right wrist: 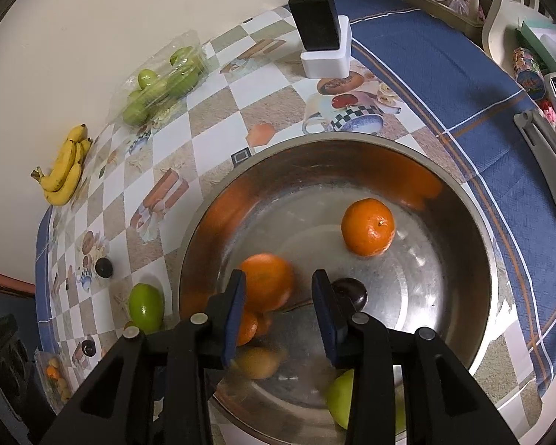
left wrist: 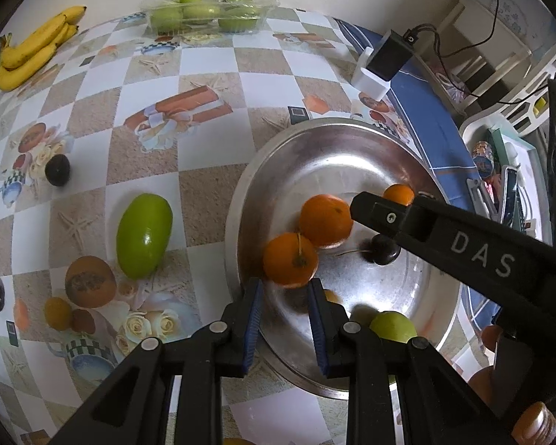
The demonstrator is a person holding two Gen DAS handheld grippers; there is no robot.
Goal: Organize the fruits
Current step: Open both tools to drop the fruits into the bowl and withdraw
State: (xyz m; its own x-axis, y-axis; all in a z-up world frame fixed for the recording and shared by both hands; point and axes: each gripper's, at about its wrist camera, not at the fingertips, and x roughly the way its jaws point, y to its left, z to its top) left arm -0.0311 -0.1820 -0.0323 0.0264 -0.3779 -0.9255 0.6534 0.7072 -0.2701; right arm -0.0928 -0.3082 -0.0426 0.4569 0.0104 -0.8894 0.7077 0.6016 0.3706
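Note:
A steel bowl [left wrist: 241, 193] [right wrist: 352, 141] holds several oranges, a dark plum [left wrist: 381, 250] [right wrist: 352, 291] and a green apple [left wrist: 393, 326] [right wrist: 341, 396]. My left gripper [left wrist: 285, 289] hangs over the bowl's near rim, shut to a narrow slit with nothing in it. One orange [left wrist: 291, 259] lies just past its tips. My right gripper [right wrist: 278, 285] [left wrist: 374, 215] is open above the bowl's floor. A blurred orange [right wrist: 270, 282] lies beyond its left finger, free of the right pad. A green mango [left wrist: 144, 235] [right wrist: 146, 307] and another plum [left wrist: 57, 170] [right wrist: 103, 267] lie on the tablecloth.
Bananas [left wrist: 33, 50] [right wrist: 65, 170] and a clear box of green fruit [left wrist: 207, 11] [right wrist: 163, 85] sit by the far wall. A black charger on a white block [left wrist: 385, 55] [right wrist: 317, 11] stands behind the bowl. Clutter lines the table's right side.

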